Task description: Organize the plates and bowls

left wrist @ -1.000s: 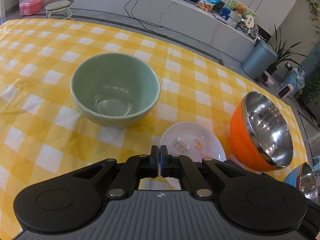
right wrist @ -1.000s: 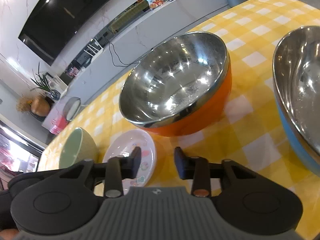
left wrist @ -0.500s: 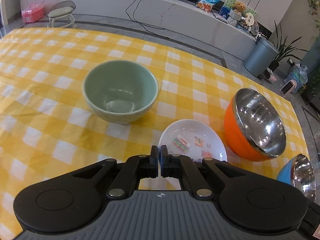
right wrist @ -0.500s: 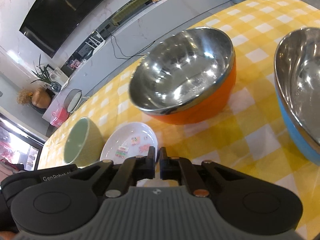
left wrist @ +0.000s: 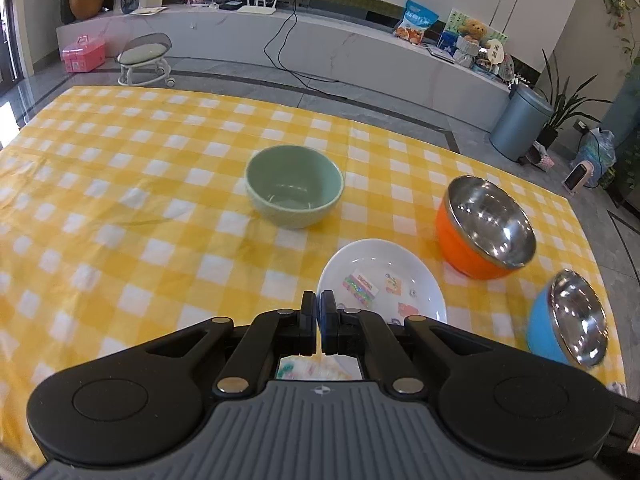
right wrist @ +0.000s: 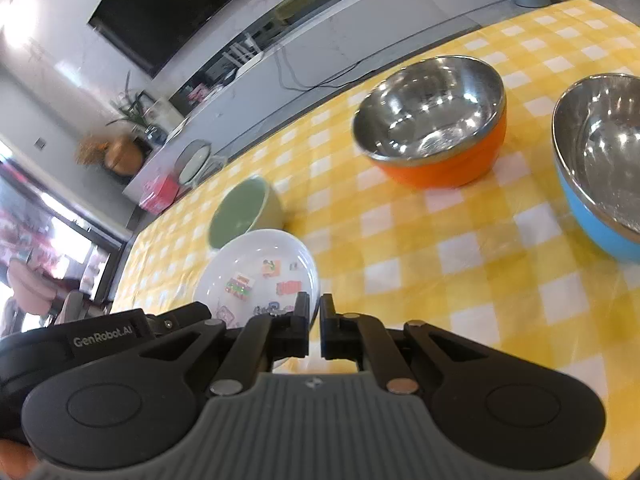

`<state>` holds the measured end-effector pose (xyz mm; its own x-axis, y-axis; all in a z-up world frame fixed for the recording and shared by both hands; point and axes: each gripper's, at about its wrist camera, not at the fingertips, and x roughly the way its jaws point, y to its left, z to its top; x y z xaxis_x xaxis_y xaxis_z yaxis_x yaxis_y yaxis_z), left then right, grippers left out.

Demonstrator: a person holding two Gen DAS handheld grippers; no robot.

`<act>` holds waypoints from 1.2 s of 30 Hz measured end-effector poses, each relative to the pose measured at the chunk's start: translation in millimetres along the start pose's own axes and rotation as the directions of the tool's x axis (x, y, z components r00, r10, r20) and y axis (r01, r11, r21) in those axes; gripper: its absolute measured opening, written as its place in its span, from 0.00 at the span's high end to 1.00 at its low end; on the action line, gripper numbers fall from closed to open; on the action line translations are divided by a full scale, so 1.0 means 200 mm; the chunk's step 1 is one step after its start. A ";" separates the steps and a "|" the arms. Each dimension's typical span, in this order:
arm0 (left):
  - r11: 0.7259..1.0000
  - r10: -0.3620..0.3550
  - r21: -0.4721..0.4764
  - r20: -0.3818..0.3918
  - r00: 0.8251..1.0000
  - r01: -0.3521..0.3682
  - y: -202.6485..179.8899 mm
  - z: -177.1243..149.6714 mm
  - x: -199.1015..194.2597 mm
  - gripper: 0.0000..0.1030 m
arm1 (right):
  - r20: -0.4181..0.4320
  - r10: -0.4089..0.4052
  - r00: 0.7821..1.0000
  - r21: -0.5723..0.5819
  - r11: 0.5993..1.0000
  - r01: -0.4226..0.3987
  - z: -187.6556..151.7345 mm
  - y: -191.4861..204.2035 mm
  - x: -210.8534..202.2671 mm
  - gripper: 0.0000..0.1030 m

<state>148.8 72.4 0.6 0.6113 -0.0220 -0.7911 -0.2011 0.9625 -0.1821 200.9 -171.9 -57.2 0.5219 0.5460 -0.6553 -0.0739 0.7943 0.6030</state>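
Four dishes, all upright, spread out on the yellow check cloth

Pale green ceramic bowl (left wrist: 294, 191), white sticker-dotted plate (left wrist: 382, 280), orange steel-lined bowl (left wrist: 484, 227), blue steel-lined bowl (left wrist: 566, 318), none touching.

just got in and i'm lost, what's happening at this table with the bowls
A person holds a two-finger tool in each hand over a yellow checked table. Both the left tool and right tool are shut and empty. The green bowl, white plate, orange bowl and blue bowl sit apart, nothing stacked yet.
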 end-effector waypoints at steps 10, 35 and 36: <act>0.999 0.003 -0.035 0.001 1.000 -0.003 0.11 -0.16 -0.16 0.99 | -0.033 0.044 0.999 -0.097 0.994 -0.047 -0.20 0.09 -0.14 0.97; 0.993 0.053 -0.097 -0.097 0.994 -0.062 0.29 -0.39 -0.04 0.98 | -0.188 0.024 0.982 -0.111 0.993 -0.045 -0.37 0.06 0.03 0.97; 0.993 0.057 -0.102 -0.101 0.993 -0.067 0.30 -0.39 -0.03 0.98 | -0.190 0.024 0.981 -0.114 0.992 -0.047 -0.38 0.06 0.04 0.97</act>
<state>73.2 108.9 -51.4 0.5188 0.0056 -0.8549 -0.3188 0.9291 -0.1874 140.0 -137.6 -90.0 0.3487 0.6059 -0.7151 -0.1948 0.7932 0.5770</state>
